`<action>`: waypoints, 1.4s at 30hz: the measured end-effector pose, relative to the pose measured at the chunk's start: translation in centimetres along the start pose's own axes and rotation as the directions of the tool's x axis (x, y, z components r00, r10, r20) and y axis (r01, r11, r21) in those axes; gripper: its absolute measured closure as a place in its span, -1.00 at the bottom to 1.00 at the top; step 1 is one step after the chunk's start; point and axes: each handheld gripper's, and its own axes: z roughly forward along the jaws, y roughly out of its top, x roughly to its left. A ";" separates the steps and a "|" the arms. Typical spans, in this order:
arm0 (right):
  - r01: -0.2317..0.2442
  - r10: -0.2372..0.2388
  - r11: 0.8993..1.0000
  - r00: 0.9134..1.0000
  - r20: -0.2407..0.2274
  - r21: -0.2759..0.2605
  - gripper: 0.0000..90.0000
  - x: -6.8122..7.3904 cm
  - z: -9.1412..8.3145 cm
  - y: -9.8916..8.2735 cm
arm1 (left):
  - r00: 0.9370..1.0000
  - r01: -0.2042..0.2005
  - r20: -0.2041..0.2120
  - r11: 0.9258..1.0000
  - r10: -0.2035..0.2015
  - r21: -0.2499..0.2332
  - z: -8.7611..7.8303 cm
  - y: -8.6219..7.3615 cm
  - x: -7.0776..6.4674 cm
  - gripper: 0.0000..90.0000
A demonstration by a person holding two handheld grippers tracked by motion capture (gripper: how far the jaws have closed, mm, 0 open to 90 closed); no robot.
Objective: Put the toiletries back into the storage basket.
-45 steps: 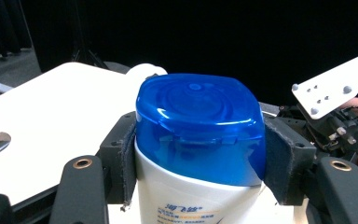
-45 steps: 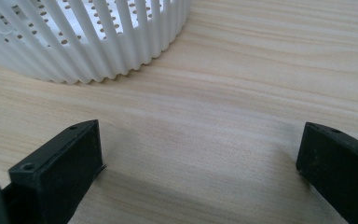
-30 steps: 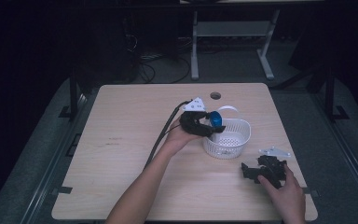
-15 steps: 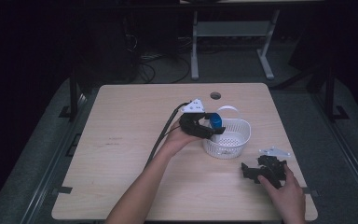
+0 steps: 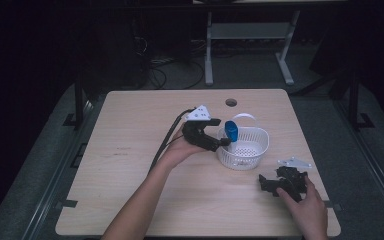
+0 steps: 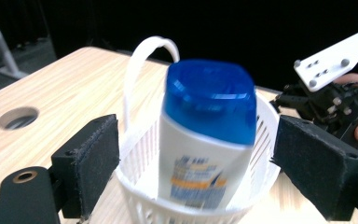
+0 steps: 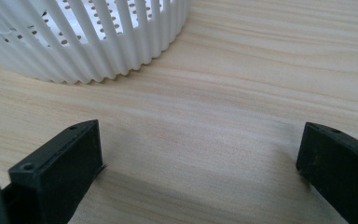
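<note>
Your left gripper (image 5: 223, 141) sits at the left rim of the basket (image 5: 258, 150), level, jaws aimed across the rim. The jaws have just been opening and now stand wide apart. In the left gripper view the bottle (image 6: 205, 135) stands between the two pads, but both pads are clear of it, with gaps on each side, so nothing is gripped.

The bottle (white body, blue cap (image 6: 209, 100), orange and blue label) stands inside the basket (image 6: 265, 140), tilted a little, cap uppermost. In the high view the cap (image 5: 231, 131) shows above the rim at the basket's left side, just beside the left jaws. It looks blurred in the left gripper view, so the label text cannot be read.

The basket is white, slotted, with a thin hoop handle (image 6: 142, 70) rising behind the bottle. It stands on the table (image 5: 130, 150), right of centre, below the round cable hole (image 5: 231, 102).

Your right gripper (image 5: 265, 182) lies low on the table near the right front edge, well apart from the bottle, with your hand (image 5: 307, 205) on it. In the right gripper view its jaws are spread wide over bare wood, with nothing between them; the basket wall (image 7: 98, 42) is near, ahead and to the left
</note>
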 end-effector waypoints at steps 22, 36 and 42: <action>0.004 -0.004 1.000 1.000 0.002 0.000 -1.00 0.0 0.0 0.0 | 0.988 0.030 -0.153 0.985 -0.005 0.167 -7.5 -4.0 -0.4 -0.69; 0.002 -0.002 1.000 1.000 0.001 0.001 -1.00 0.0 0.0 0.0 | 0.974 0.038 -0.225 0.968 0.019 0.248 -10.7 -7.1 -2.5 -0.68; 0.002 -0.002 1.000 1.000 0.001 0.001 -1.00 0.0 0.0 0.0 | 0.968 0.059 -0.250 0.962 0.011 0.267 -12.4 -8.4 -3.0 -0.68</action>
